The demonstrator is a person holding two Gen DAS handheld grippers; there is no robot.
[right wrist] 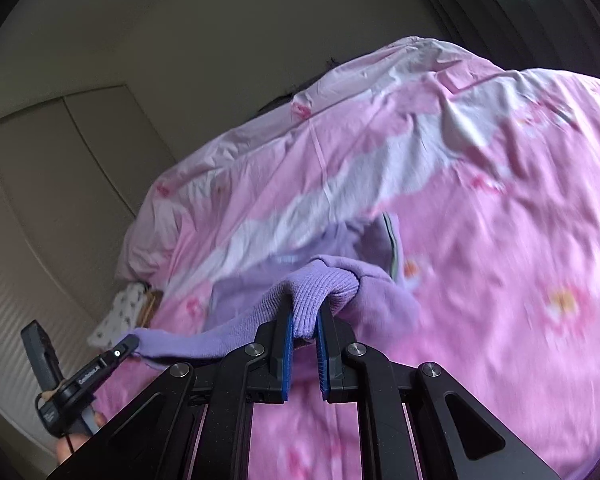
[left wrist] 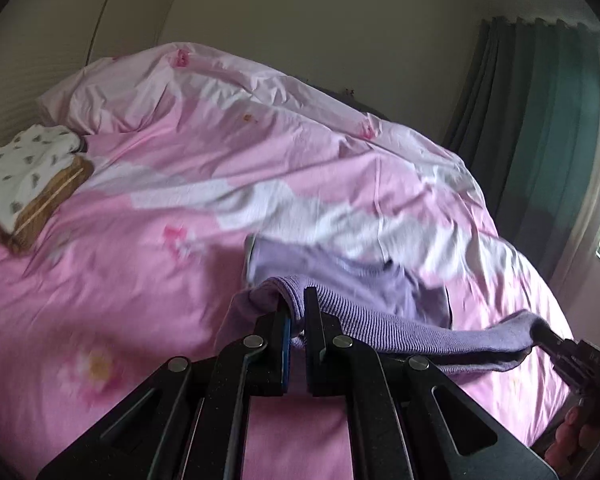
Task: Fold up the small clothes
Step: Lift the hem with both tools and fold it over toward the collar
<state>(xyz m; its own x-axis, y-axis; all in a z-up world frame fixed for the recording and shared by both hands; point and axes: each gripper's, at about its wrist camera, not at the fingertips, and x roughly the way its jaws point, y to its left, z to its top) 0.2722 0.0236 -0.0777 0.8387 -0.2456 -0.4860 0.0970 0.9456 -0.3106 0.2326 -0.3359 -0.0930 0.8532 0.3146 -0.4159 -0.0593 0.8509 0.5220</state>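
My matt black plastic left gripper (left wrist: 296, 312) and right gripper (right wrist: 305, 320) pinch a ribbed lilac knit garment (left wrist: 380, 320) above a smooth, creased pink cotton-like duvet (left wrist: 220, 168).

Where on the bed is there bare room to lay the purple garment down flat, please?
The left hand-held gripper and right hand-held gripper each pinch the purple garment's ribbed hem. Bare pink duvet lies between it and the folded clothes far left. The back is crowded by the bunched duvet ridge.

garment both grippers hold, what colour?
Lilac purple garment, ribbed knit; clearest in right wrist view.
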